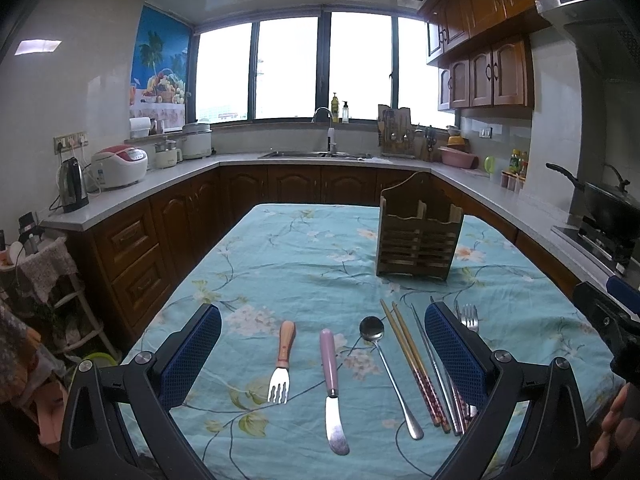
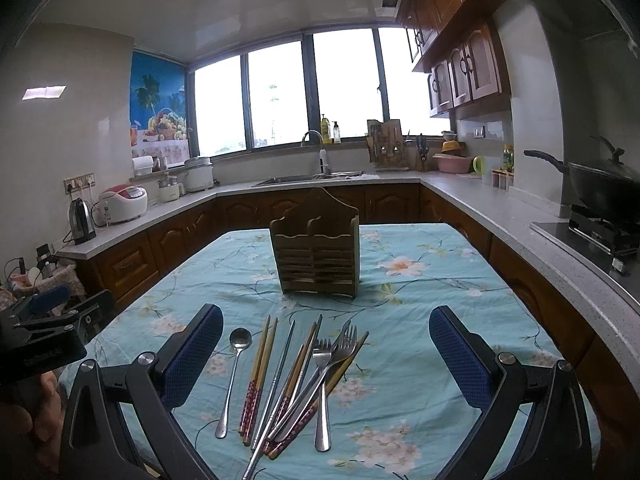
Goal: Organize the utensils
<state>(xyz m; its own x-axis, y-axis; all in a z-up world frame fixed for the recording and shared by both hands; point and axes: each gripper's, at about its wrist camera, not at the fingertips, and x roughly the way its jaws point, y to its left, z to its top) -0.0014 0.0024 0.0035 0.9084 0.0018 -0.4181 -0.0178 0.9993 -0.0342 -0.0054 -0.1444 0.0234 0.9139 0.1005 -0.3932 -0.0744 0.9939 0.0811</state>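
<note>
Pretty much nothing sorted yet: the slatted wooden 2-slot utensil caddy (image 2: 316,250) sits empty-looking at frame center, all cutlery flat on the floral teal tablecloth (image 2: 420,360) below it. Wooden-handled fork (image 1: 281,362), pink-handled butter knife (image 1: 332,390), steel spoon (image 2: 234,376), and a crossed heap of chopsticks and forks (image 2: 304,384) wait. Left gripper (image 1: 322,350) and right gripper (image 2: 326,354) both gape wide, holding nothing. That tangle looks like the fiddly bit.

Left gripper (image 1: 323,354) jaws wide apart, bare tablecloth (image 1: 304,256) ahead is free. Fork (image 1: 281,364), butter knife (image 1: 333,392), spoon (image 1: 390,372) lie between its fingers; chopsticks (image 1: 414,368) just inside the right finger. Wooden holder (image 1: 418,236) stands ahead-right. Right gripper (image 2: 326,354) gaping: crossed utensil pile (image 2: 308,384) below, open cloth to its right.
</note>
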